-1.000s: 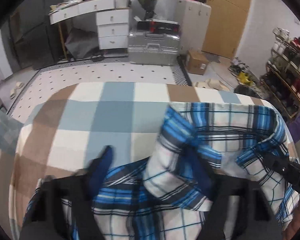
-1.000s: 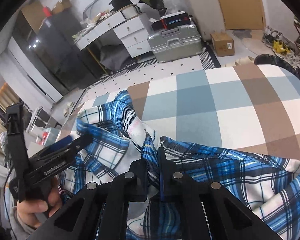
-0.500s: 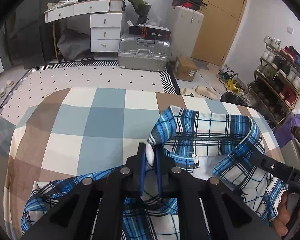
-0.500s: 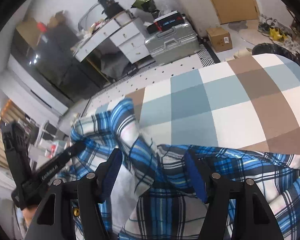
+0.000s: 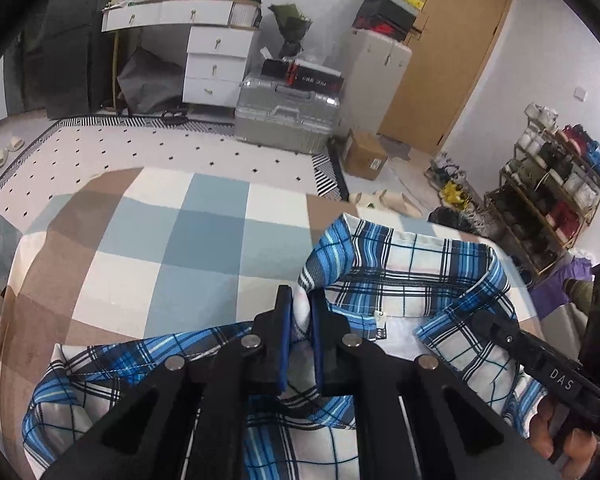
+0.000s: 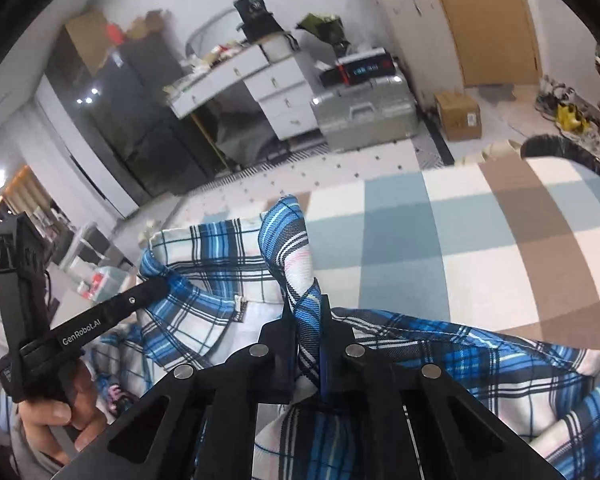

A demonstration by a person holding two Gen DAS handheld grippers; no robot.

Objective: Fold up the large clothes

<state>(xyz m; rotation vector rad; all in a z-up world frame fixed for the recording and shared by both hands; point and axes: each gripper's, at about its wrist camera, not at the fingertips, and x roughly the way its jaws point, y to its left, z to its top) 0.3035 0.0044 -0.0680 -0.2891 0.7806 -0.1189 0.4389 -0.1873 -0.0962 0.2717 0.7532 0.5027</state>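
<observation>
Plaid shirt point(image 5: 400, 280) on checked bedspread point(image 5: 172, 248), suitcase point(image 5: 286, 118) beyond

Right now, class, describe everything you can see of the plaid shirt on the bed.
The plaid shirt is thin woven cloth, checked in blue, white and black, with a stiff collar and a small label inside the neck. It lies rumpled, collar open, on the checked bedspread. The left gripper pinches one collar end, and the right gripper pinches the other, each raising a peak of cloth.
</observation>
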